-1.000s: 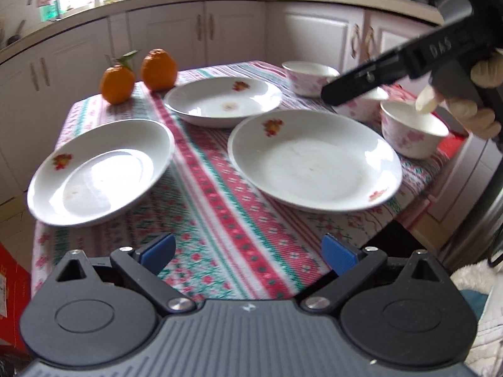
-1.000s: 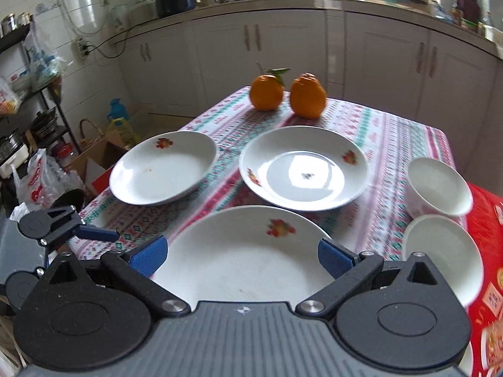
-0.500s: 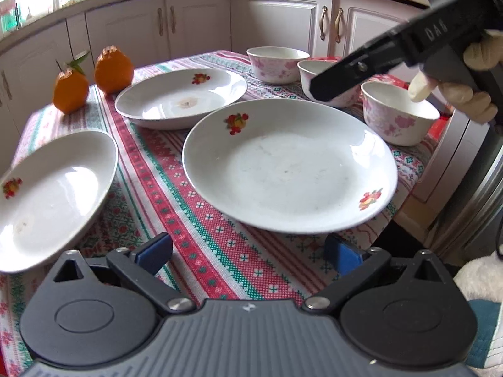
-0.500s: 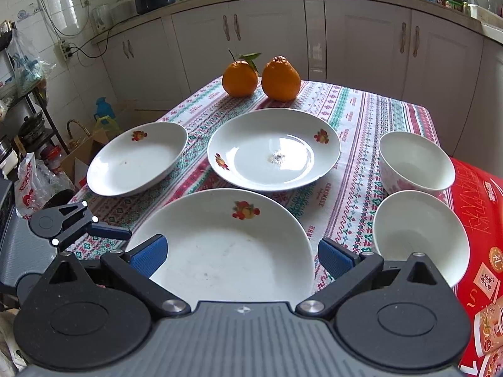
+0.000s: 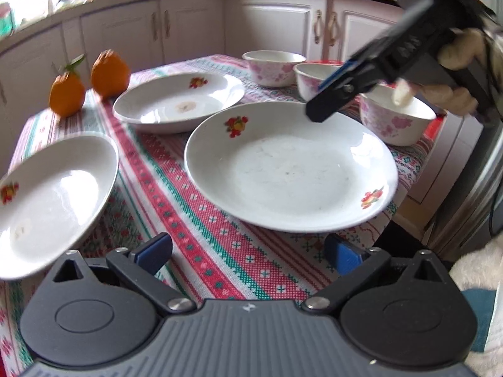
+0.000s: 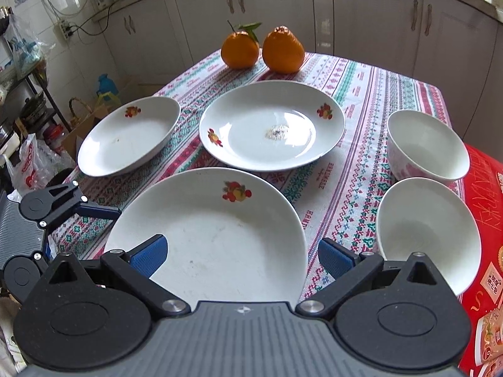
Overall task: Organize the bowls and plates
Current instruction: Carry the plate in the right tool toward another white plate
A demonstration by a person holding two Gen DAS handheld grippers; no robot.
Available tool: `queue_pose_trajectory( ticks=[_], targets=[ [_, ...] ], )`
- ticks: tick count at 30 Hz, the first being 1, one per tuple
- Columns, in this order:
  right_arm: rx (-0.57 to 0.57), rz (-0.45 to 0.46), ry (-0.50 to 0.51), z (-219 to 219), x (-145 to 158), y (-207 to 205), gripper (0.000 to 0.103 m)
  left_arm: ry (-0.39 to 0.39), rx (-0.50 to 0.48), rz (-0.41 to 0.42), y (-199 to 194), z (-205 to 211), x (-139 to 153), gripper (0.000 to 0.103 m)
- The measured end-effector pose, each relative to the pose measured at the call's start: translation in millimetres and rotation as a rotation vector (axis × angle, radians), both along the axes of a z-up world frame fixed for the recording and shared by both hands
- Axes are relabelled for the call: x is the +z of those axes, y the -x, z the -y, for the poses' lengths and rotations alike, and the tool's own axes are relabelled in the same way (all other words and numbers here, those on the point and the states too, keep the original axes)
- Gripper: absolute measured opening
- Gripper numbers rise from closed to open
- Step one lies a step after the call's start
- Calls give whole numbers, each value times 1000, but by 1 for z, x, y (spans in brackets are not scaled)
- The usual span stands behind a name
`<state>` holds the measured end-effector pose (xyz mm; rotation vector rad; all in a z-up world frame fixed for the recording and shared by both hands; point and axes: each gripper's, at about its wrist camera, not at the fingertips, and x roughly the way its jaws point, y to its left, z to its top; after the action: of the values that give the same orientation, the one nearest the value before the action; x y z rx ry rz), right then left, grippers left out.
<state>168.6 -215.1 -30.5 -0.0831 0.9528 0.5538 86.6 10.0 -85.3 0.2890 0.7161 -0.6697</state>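
Both grippers are wide open and hold nothing. The left gripper (image 5: 248, 251) hangs at the near rim of the big plate (image 5: 292, 169); the right gripper (image 6: 240, 251) is above it. I think grabbing comes next. Farther off sit two plates (image 6: 270, 128) and bowls (image 6: 427, 144). The left one has moved closer than before.

Three plates (image 6: 272, 128), three bowls (image 5: 273, 67), two oranges (image 6: 240, 49).

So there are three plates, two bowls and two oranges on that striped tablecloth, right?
Nearly. There are three bowls, not two: the left wrist view shows a far bowl, a middle bowl and a near bowl. The three plates and two oranges are right.
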Motion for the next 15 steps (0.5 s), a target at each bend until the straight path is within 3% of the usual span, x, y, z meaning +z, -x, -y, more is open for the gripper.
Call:
queue_pose_trajectory(
  ticks=[5,15],
  targets=[
    [27,-41,14,-3,-3,-10,103,31,-79,-9,0,3,5,101],
    [57,-96,46,-10,-15,-27,103,77,-107,-46,-7,5,2,97]
  ],
)
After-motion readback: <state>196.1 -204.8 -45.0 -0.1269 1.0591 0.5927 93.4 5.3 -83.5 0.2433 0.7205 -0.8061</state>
